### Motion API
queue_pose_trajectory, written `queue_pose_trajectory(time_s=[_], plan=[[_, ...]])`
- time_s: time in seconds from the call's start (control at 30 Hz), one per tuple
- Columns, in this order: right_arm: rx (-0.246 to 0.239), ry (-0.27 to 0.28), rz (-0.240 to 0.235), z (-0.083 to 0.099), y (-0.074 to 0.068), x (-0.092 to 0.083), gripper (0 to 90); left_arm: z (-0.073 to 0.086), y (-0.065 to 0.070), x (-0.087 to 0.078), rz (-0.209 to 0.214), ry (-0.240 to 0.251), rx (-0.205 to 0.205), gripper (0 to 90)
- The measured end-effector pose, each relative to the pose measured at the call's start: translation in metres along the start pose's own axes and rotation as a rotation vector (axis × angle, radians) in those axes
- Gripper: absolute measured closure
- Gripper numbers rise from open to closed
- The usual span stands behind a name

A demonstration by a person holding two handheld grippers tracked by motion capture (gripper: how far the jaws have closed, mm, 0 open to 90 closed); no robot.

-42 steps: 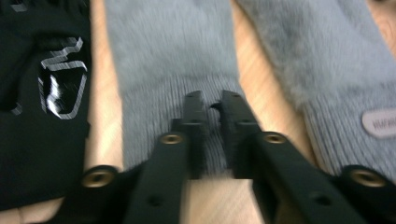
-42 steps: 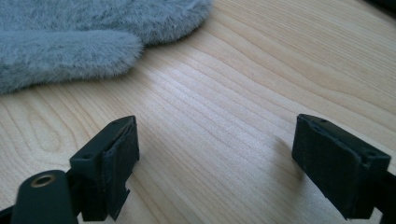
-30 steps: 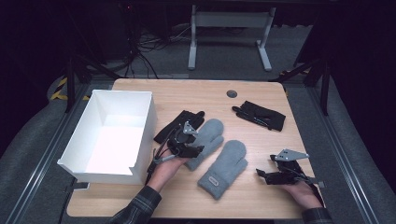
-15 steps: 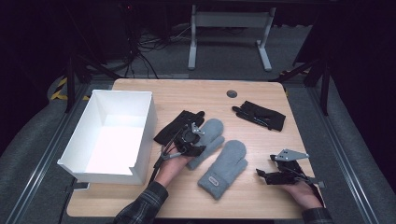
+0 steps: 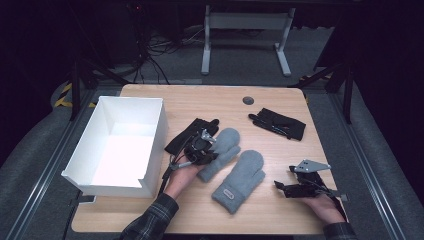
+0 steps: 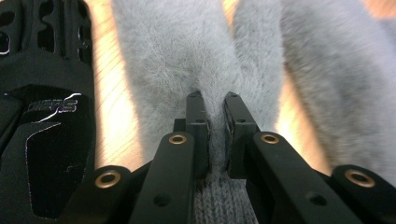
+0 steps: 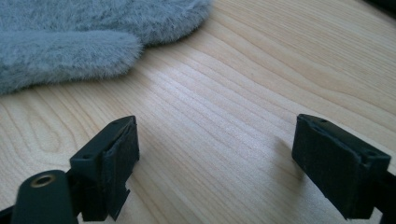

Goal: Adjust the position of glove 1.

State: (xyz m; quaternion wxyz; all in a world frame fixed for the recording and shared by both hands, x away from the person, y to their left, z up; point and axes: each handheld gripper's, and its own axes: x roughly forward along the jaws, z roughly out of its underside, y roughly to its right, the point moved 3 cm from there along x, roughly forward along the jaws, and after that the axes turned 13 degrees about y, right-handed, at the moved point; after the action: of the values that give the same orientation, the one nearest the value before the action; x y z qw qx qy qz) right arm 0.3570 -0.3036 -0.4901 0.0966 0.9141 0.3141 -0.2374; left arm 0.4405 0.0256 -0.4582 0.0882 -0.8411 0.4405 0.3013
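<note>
Left gripper [image 6: 214,100] has just been closing and now pinches a thin fold of the upper grey mitten [image 5: 220,152], lying at table centre, 3 o'clock of the white box [image 5: 150,145]. Risk: the shallow bite slips off the fleece on lifting, or drags the black glove [image 5: 187,135] touching at 9 o'clock. Right gripper [image 7: 215,154] rests released over bare table [image 5: 280,100], 4 o'clock of the 2nd mitten [image 5: 240,180].

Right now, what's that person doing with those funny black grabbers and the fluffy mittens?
A person holds a grabber in each hand at a light wooden table. The left gripper has just been closing and now pinches the fuzzy grey mitten nearest the white open box. A second fuzzy grey mitten lies beside it, untouched. The right gripper waits open over bare wood. Two black gloves lie nearby, one by the box, one farther off.
</note>
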Motion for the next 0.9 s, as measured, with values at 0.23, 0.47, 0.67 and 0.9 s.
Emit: queue_pose_trajectory(time_s=[0.23, 0.47, 0.67, 0.9], plan=[[0.000, 0.001, 0.001, 0.000, 0.000, 0.000, 15.2, -0.013, 0.010, -0.018, 0.010, 0.056, -0.010, 84.4], [0.000, 0.000, 0.000, 0.000, 0.000, 0.000, 15.3, -0.021, 0.022, -0.033, 0.050, 0.080, -0.046, 84.3], [0.001, 0.001, 0.001, 0.000, 0.000, 0.000, 15.3, -0.026, 0.043, -0.039, 0.077, 0.091, -0.073, 84.3], [0.000, 0.001, 0.001, 0.000, 0.000, 0.000, 15.2, -0.030, 0.074, -0.037, 0.108, 0.073, -0.054, 84.2]])
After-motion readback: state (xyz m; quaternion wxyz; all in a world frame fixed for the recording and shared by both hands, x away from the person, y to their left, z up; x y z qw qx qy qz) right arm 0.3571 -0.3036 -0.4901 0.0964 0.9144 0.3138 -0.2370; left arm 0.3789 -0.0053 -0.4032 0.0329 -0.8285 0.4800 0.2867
